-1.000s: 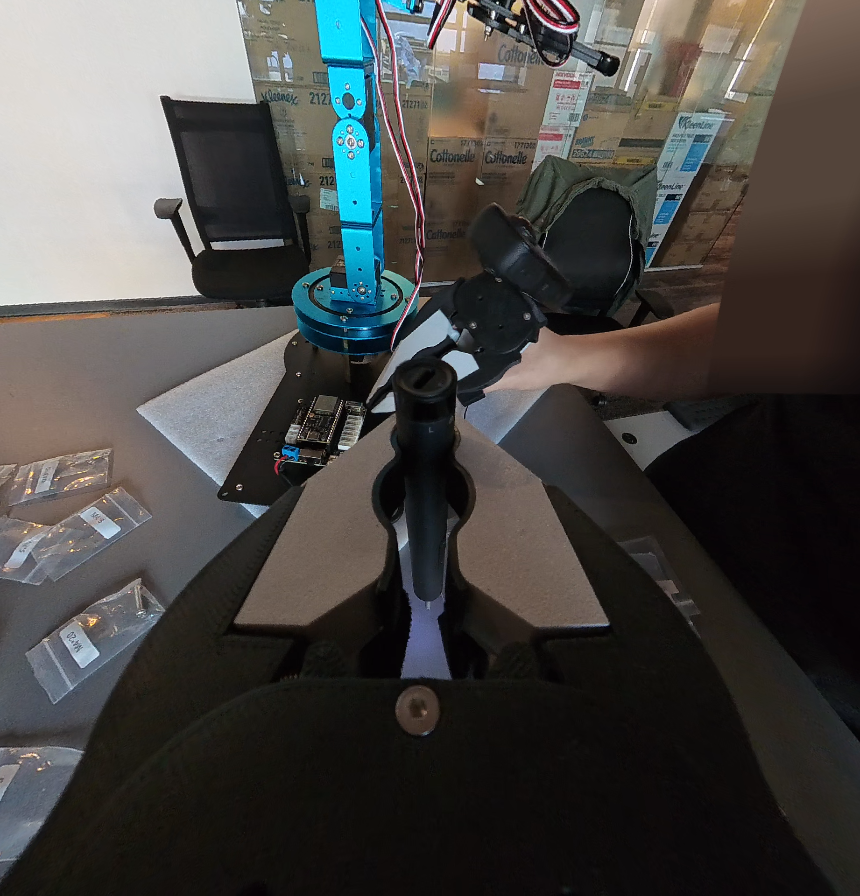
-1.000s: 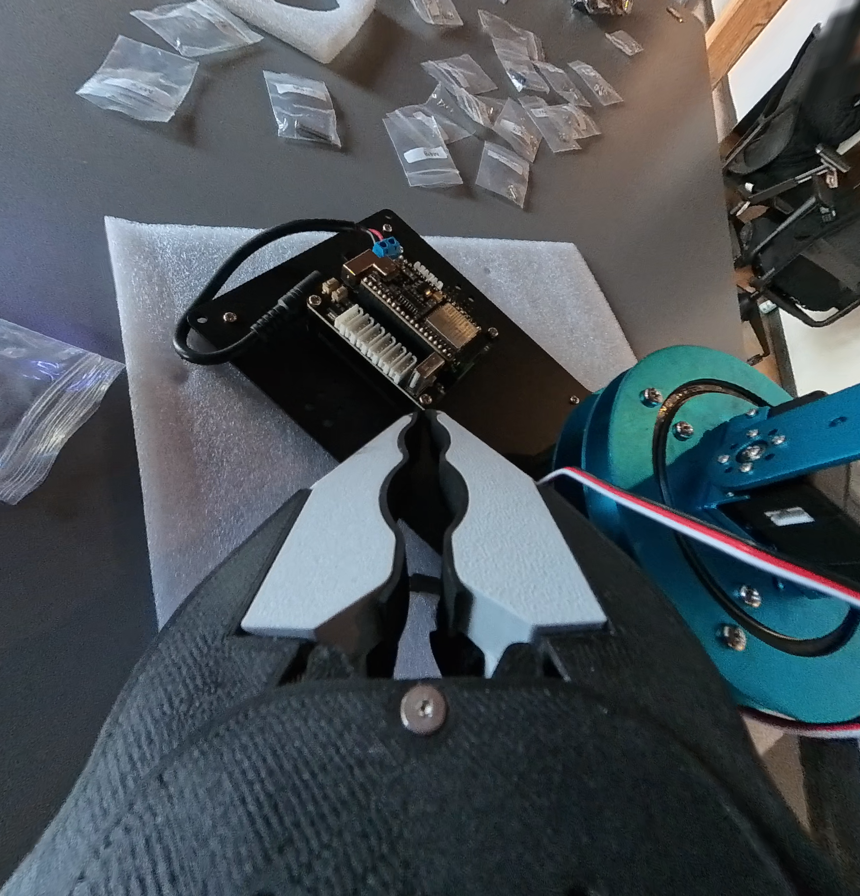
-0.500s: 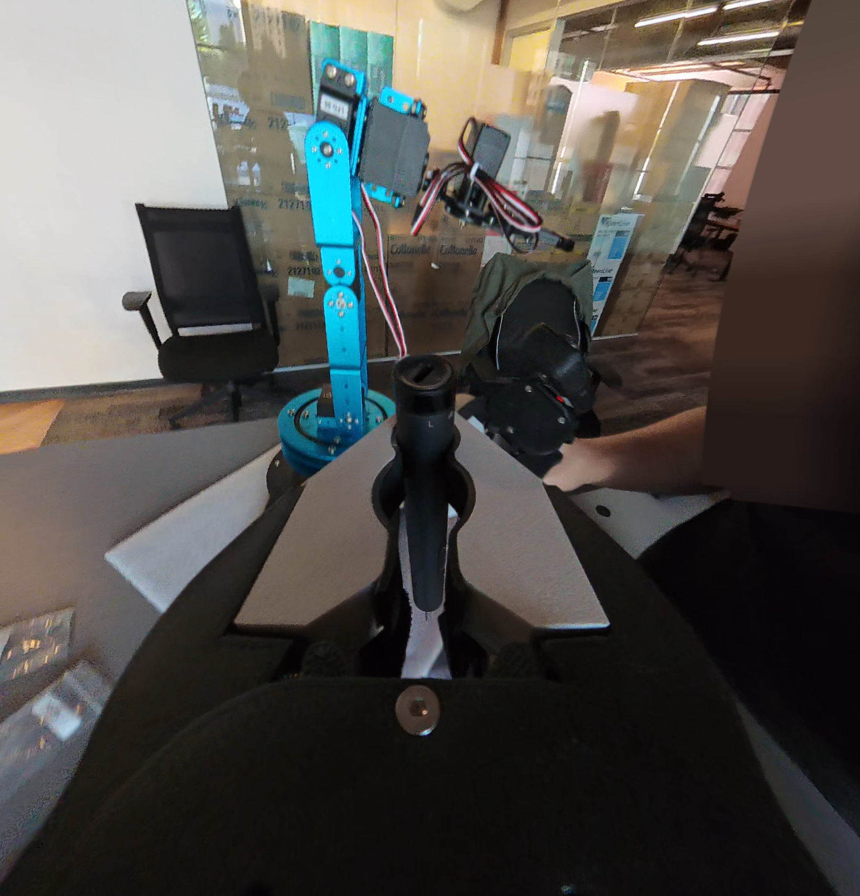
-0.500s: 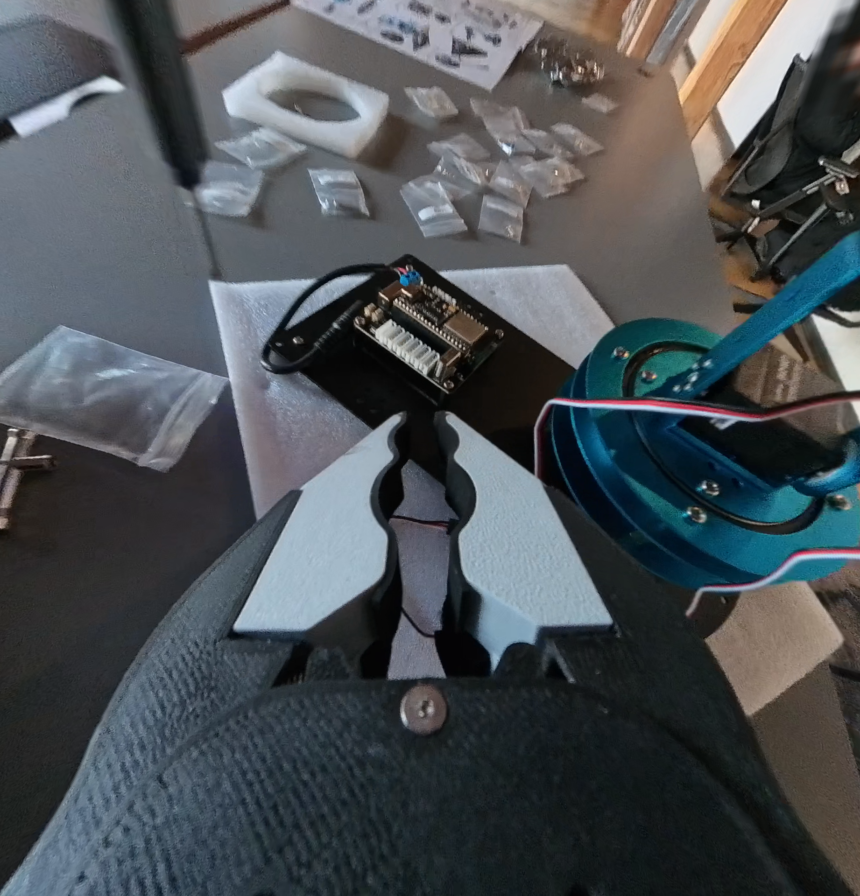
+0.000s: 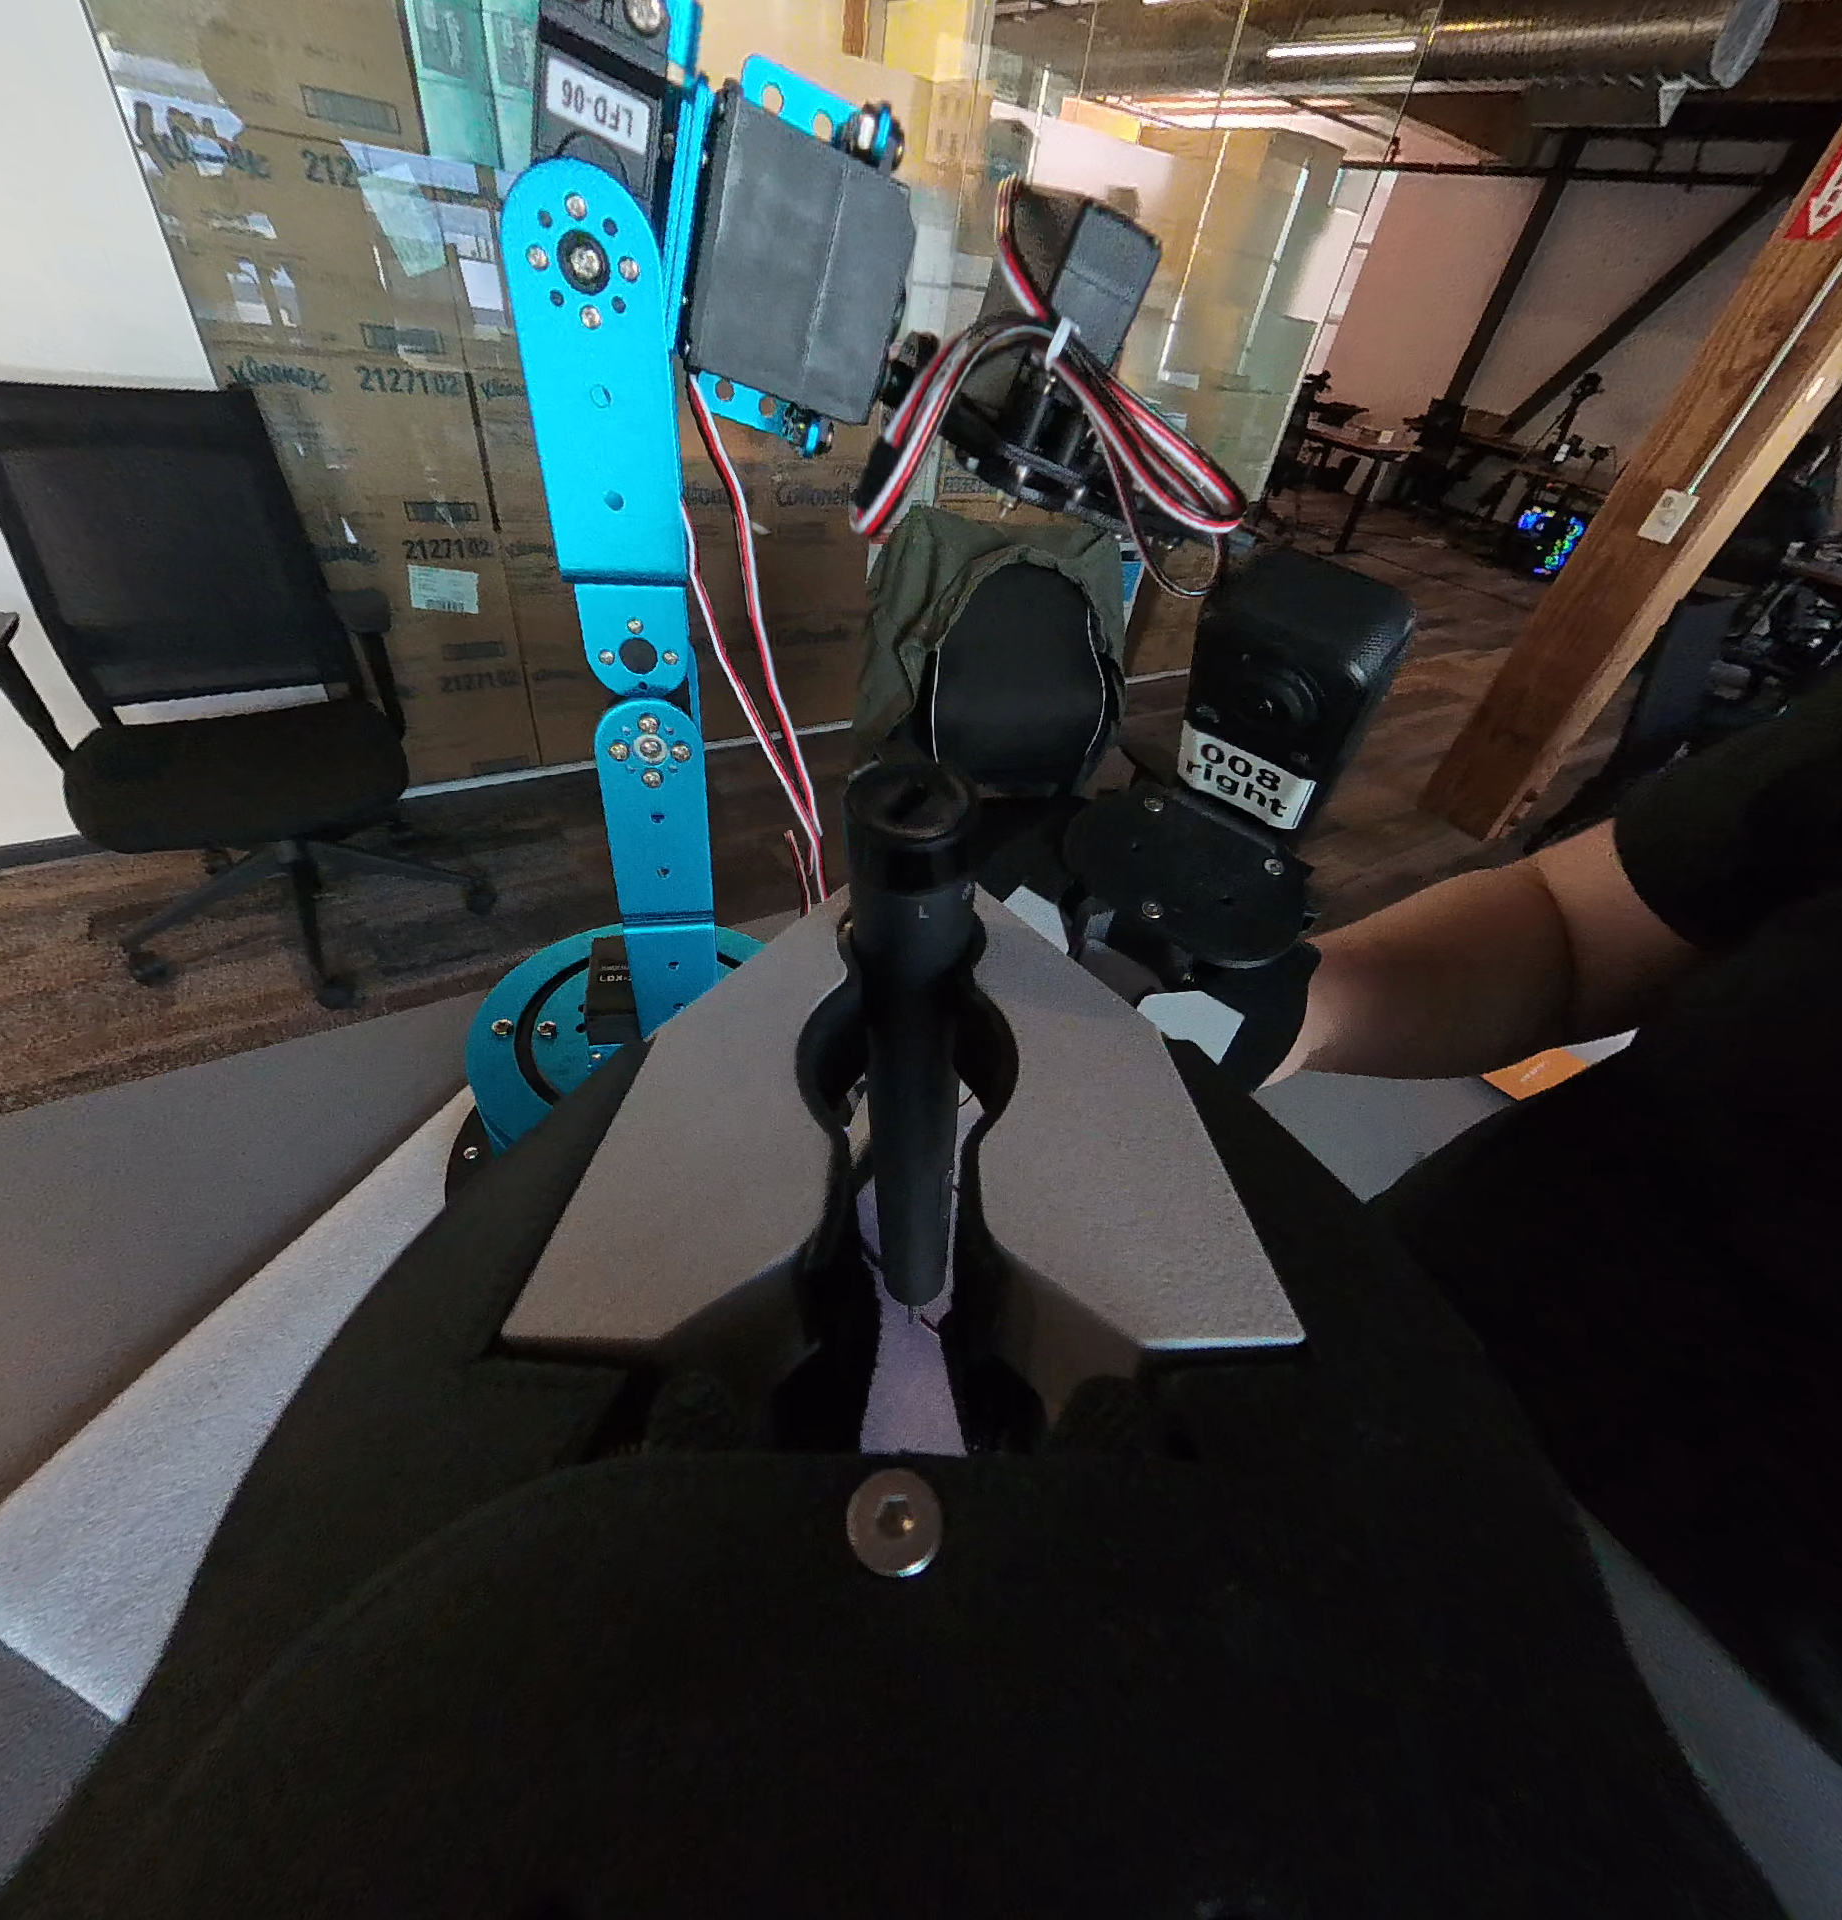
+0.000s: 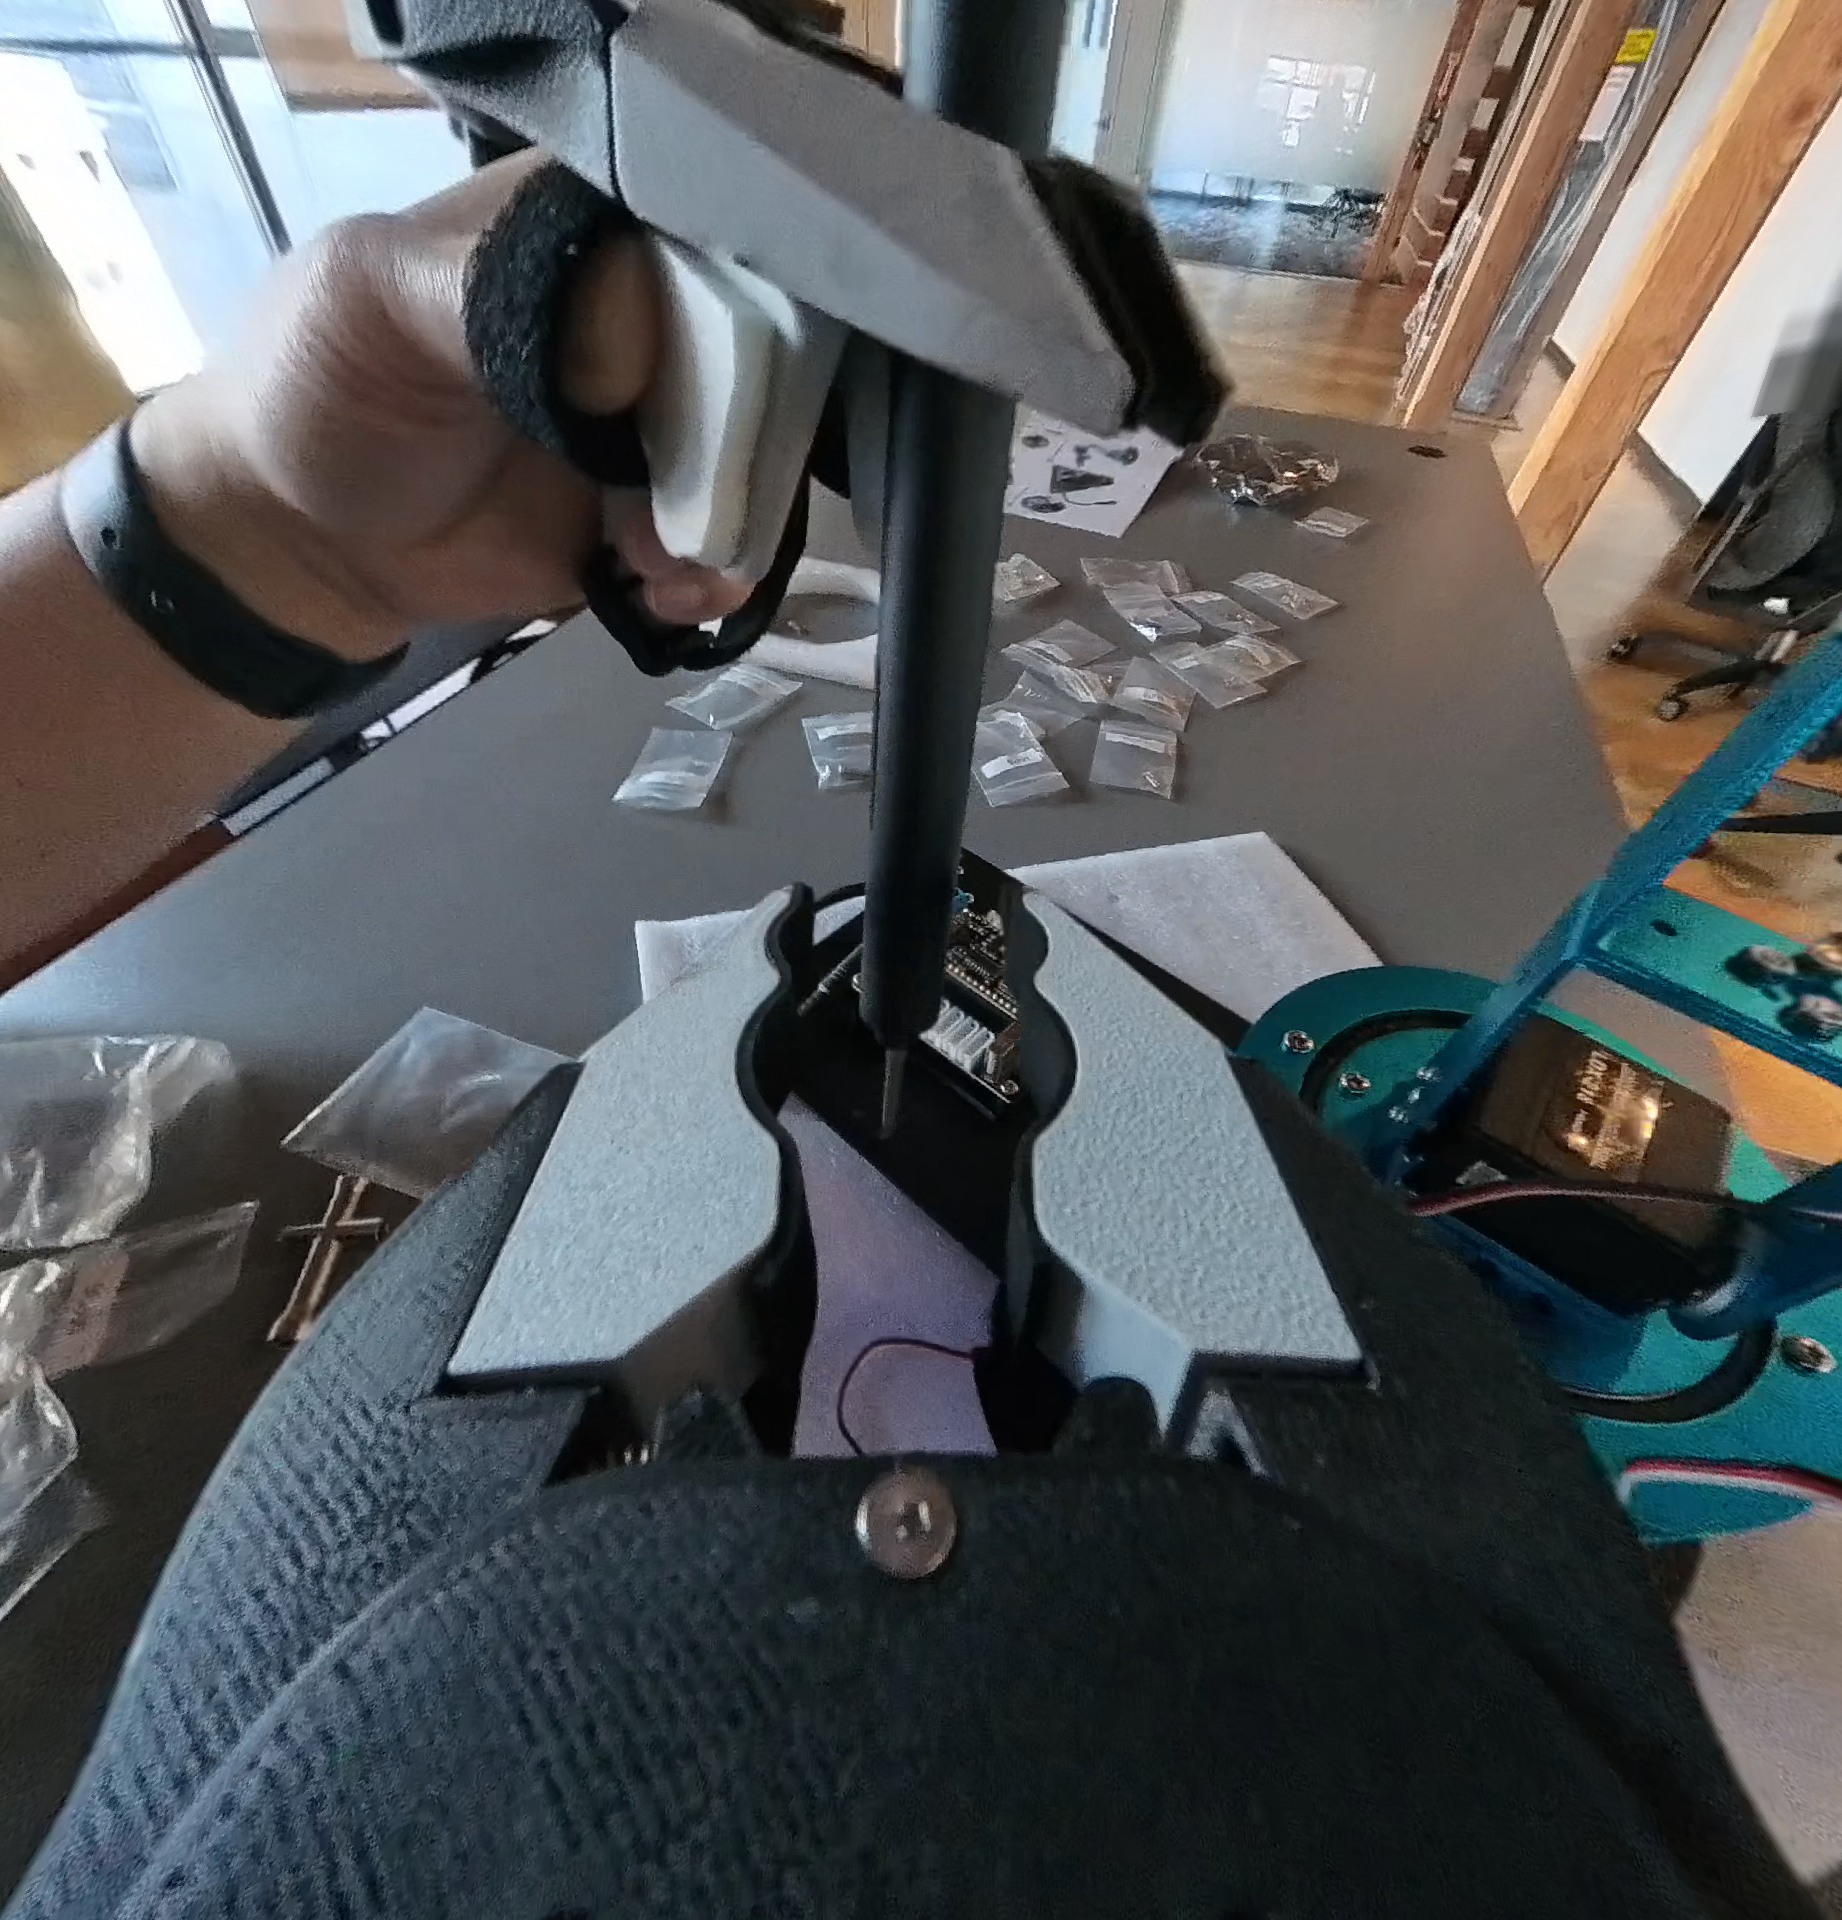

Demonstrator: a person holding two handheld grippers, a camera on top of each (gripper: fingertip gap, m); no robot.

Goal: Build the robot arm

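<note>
**Left gripper carries a black driver, tip hanging above the right gripper's spread jaws**

Left gripper (image 5: 909, 1091): jaws pressed together on a black pen-shaped screwdriver (image 5: 912, 1049). In the left wrist view the tool's long axis runs 12 to 6 o'clock, blunt cap at 12, fine bit at 6, pointing back toward the camera.

Right gripper (image 6: 901, 1049): jaws spread, nothing between them. In the right wrist view the same screwdriver comes down from 12 o'clock, near upright, leaning slightly. Its bit appears over the gap between the two grey fingers (image 6: 636, 1174); whether it lies in the gap or beyond it cannot be told, and no contact shows. The person's hand (image 6: 377, 457) on the left gripper lies at 10 o'clock.

Surroundings: behind the gap, a circuit board (image 6: 984, 1023) on a black plate, resting on a white foam sheet (image 6: 1208, 904). A blue robot arm (image 5: 626, 582) rises from a round base (image 6: 1623, 1340) at 3 o'clock. Small clear parts bags (image 6: 1062, 717) lie scattered across the grey table (image 6: 481, 862) at 12 o'clock, more bags at 9 o'clock. A cross-shaped wrench (image 6: 330, 1242) lies at 8 o'clock.
</note>
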